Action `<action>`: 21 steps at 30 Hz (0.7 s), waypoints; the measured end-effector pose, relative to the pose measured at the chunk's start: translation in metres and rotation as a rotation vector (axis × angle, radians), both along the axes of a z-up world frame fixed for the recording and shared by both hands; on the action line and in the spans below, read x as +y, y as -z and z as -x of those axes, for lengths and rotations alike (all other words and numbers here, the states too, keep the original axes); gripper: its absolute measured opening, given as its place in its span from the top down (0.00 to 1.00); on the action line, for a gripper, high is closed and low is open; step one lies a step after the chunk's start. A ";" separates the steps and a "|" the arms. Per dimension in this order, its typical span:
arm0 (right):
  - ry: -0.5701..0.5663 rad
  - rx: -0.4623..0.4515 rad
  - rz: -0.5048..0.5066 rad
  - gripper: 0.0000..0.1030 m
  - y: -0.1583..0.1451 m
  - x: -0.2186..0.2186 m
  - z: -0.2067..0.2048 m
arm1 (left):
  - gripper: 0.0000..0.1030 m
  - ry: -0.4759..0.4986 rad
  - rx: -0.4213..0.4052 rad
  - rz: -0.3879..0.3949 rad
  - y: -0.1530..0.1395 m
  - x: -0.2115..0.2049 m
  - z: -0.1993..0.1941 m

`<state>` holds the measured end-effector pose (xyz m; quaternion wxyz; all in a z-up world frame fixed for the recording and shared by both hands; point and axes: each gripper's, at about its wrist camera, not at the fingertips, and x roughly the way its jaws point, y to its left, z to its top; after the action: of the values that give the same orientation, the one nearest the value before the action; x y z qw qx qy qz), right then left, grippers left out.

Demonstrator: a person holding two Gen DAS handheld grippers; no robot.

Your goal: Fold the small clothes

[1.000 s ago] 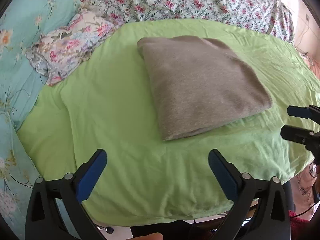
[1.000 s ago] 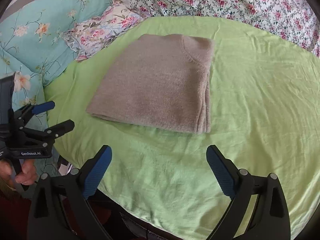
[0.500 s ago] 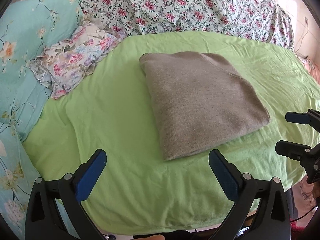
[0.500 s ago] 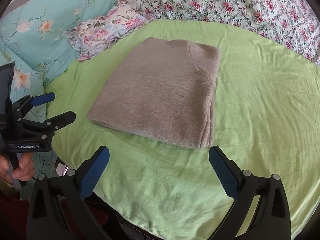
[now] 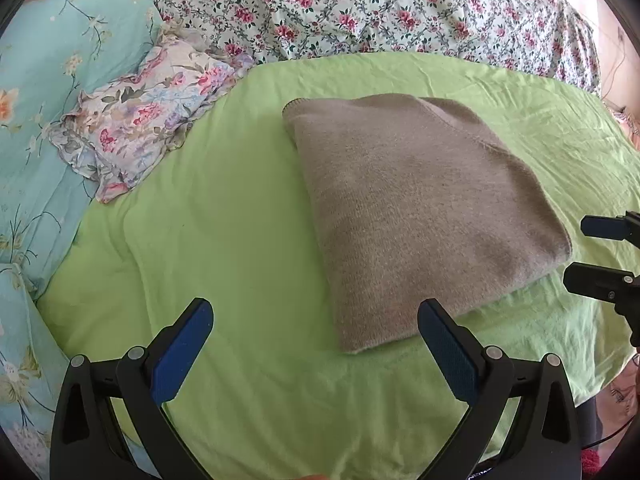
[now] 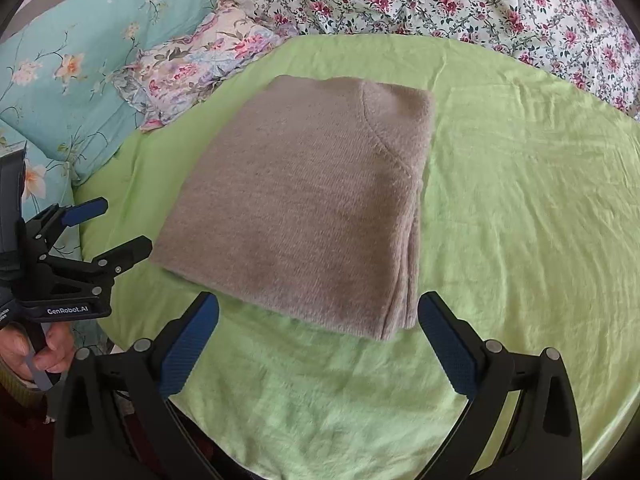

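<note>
A grey-brown knit garment point(image 5: 416, 204) lies folded into a thick rectangle on the green sheet point(image 5: 240, 216); it also shows in the right wrist view point(image 6: 304, 208). My left gripper point(image 5: 316, 340) is open and empty, just short of the garment's near corner. My right gripper point(image 6: 318, 328) is open and empty, its jaws set either side of the garment's near edge, above the sheet. Each gripper shows in the other's view: the right one point(image 5: 588, 248) at the right edge, the left one point(image 6: 116, 228) at the left edge, both open.
A small floral pillow point(image 5: 140, 116) lies left of the garment. A turquoise floral quilt point(image 5: 44, 92) runs along the left. A rose-print cover point(image 5: 380, 4) lies behind. The green sheet's front edge point(image 6: 360, 440) drops off below the grippers.
Both grippers have moved forward toward the garment, which now sits lower and larger in both views. Both stay open. The garment has not moved.
</note>
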<state>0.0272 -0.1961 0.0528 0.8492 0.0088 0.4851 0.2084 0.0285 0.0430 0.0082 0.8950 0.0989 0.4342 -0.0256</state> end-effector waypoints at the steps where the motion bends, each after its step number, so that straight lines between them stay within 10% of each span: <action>1: 0.000 0.001 0.000 0.03 0.000 0.000 -0.002 | 0.01 0.000 0.001 0.000 0.000 0.000 -0.002; 21: -0.011 -0.004 -0.002 0.03 -0.005 0.007 -0.019 | 0.01 -0.006 -0.023 0.015 -0.011 -0.006 -0.012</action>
<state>0.0467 -0.1889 0.0581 0.8489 0.0064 0.4833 0.2137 0.0406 0.0375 0.0187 0.9006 0.0915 0.4241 -0.0252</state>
